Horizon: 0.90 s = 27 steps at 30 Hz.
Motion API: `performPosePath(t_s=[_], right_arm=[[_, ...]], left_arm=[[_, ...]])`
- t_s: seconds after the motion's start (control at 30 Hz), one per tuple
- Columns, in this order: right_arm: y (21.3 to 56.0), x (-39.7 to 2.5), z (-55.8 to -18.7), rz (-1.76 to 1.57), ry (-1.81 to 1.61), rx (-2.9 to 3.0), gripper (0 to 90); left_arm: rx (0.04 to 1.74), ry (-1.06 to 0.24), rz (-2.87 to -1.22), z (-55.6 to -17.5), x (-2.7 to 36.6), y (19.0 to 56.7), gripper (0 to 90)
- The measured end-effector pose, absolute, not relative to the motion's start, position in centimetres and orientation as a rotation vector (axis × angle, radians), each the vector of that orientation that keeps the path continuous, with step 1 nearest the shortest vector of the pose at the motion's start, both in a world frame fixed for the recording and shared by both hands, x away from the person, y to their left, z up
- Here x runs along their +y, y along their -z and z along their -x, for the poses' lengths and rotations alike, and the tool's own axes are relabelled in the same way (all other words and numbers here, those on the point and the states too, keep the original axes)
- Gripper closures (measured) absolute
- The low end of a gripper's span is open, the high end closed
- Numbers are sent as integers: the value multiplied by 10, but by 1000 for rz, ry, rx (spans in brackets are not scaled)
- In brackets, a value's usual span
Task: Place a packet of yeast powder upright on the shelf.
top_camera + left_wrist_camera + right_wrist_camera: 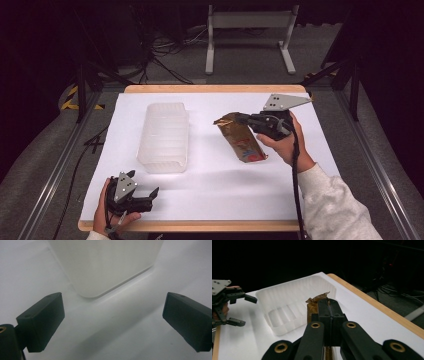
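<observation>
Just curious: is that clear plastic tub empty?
Empty: the clear ribbed plastic tub shows a bare floor; the gold snack packet lies outside.

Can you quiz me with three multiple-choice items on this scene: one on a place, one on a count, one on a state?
1. Where does the clear plastic tray lie relative to the gold snack bag?
A. the person's left
B. the person's right
C. under it

2. How many bags are on the white table cover?
A. one
B. two
C. three

3. How are the right gripper fingers?
A. wide open
B. shut on the bag
C. shut on the tray

Answers:
1 A, the high view shows the tray left of the bag.
2 A, a single gold bag lies there.
3 B, the fingers meet on the bag's top edge, while the left gripper is open.
</observation>
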State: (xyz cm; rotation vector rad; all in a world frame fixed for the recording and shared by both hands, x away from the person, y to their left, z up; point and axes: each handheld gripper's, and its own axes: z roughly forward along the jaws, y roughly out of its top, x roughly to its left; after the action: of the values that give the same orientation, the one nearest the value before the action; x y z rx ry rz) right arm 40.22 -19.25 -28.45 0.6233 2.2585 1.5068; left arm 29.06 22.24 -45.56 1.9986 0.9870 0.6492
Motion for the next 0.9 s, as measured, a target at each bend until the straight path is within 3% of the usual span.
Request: performPosePath(t_s=[0.9], right_arm=[[279,-93,-423,-490,-1632,2288,900]], left_arm=[[989,-649,-1989,-289,226,457,48]])
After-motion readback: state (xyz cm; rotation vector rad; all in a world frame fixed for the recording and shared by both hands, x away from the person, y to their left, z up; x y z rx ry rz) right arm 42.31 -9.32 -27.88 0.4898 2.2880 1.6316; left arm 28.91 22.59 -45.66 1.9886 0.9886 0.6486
